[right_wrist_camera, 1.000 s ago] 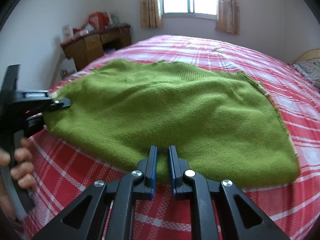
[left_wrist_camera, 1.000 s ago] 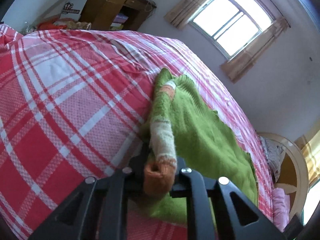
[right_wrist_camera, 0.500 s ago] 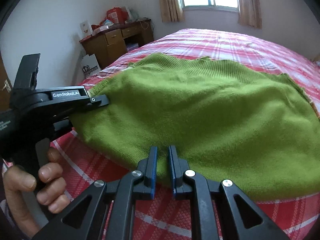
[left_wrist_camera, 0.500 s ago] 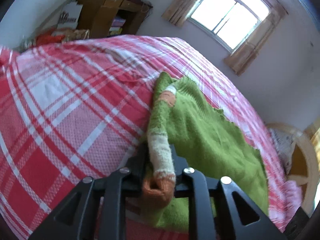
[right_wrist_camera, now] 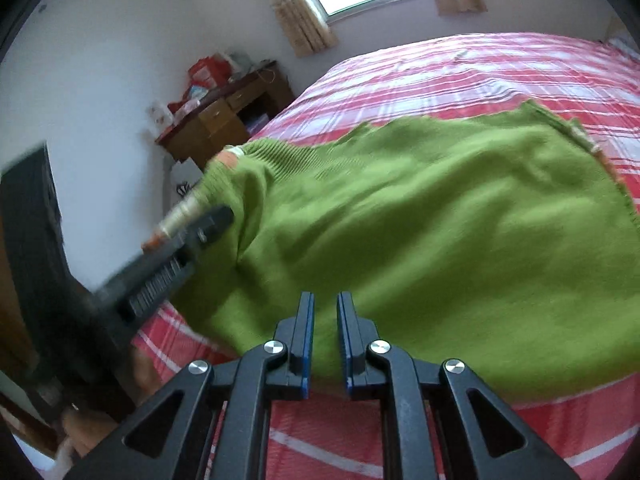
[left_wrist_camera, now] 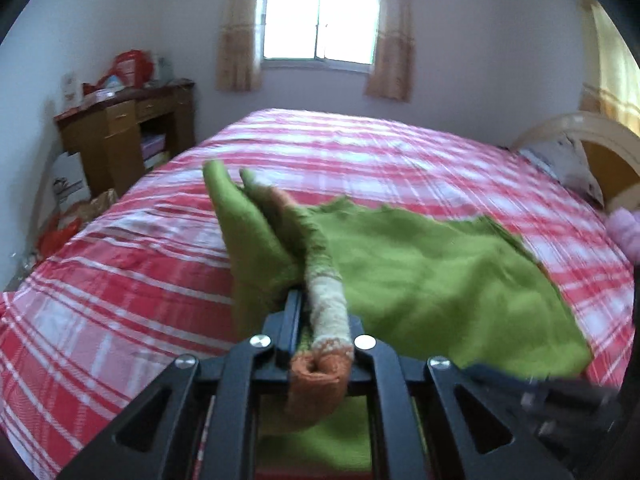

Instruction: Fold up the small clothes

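Left gripper (left_wrist_camera: 320, 316) is clamped on the sleeve (left_wrist_camera: 326, 312) of the green sweater (left_wrist_camera: 440, 276). The sleeve has a white band and an orange cuff; the cuff sticks out behind the jaws toward the camera. The jaws are closing the last bit, with the knit pinched between them. The sleeve is lifted off the bed (left_wrist_camera: 120, 280), and the shoulder fabric is pulled up into a ridge beyond the fingertips.

The rest of the sweater lies spread on the red-and-white plaid bedcover, near the bed's front edge, with its body running off to the right in the left wrist view. Both views are motion-blurred.

Right gripper (right_wrist_camera: 325, 320) has its jaws close together, with a narrow gap between the blue pads (right_wrist_camera: 306, 332) and nothing in it. It hangs just over the near hem of the sweater (right_wrist_camera: 440, 220); I can't tell if it touches the cloth.

The right wrist view shows the left gripper (right_wrist_camera: 216, 220) from the side at the sweater's left edge, with the striped sleeve (right_wrist_camera: 180, 216) lying along its top. A person's hand (right_wrist_camera: 80, 420) is dimly visible below it, blurred.

In the background, a wooden desk (left_wrist_camera: 128, 136) stands by the wall left of the bed, with red bags on top. There is a curtained window (left_wrist_camera: 320, 20) beyond the bed, and a headboard (left_wrist_camera: 600, 148) at far right.
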`<state>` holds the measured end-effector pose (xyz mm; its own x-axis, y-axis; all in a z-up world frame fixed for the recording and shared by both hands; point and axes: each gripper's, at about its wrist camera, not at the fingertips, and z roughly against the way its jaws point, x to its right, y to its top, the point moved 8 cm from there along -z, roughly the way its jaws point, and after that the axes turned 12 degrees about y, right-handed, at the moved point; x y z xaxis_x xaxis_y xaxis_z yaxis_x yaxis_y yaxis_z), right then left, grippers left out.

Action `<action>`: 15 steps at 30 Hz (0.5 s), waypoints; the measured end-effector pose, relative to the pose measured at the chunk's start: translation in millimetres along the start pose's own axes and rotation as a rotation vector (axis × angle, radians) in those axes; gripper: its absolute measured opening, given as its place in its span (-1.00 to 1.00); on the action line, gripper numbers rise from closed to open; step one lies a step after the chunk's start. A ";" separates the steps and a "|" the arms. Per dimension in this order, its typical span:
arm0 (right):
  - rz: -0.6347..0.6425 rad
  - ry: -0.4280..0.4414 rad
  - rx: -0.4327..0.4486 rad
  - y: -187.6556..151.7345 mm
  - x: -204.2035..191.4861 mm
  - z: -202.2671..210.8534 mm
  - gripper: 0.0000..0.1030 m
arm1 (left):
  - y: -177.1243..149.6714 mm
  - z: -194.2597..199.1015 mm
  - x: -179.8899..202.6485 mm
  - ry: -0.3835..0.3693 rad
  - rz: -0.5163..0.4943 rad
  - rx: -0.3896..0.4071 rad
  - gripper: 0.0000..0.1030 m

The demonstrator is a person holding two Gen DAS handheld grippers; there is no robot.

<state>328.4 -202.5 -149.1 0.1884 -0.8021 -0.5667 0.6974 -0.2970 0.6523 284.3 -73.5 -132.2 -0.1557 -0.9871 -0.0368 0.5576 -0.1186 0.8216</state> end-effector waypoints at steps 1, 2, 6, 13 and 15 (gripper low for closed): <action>0.000 -0.001 0.008 5.8 3.2 3.4 -0.77 | -1.6 -1.4 5.0 -0.008 -0.017 -0.006 -0.80; -0.007 0.006 0.016 11.6 6.0 6.1 -0.77 | -1.9 -3.2 10.5 -0.013 -0.033 -0.009 -0.80; -0.104 0.124 0.031 41.3 18.8 7.3 -0.66 | -11.1 -8.9 21.7 -0.014 -0.084 -0.032 -0.80; -0.196 0.324 -0.005 81.9 11.1 -40.3 0.41 | -12.4 -12.5 21.8 -0.044 -0.074 -0.061 -0.80; -0.180 0.358 -0.052 86.1 1.5 -61.6 0.41 | -11.9 -12.8 21.6 -0.052 -0.066 -0.060 -0.80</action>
<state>431.3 -197.4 -124.9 0.2823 -0.5059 -0.8151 0.7738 -0.3822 0.5052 284.7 -94.8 -150.1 -0.2354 -0.9701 -0.0591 0.5918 -0.1913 0.7830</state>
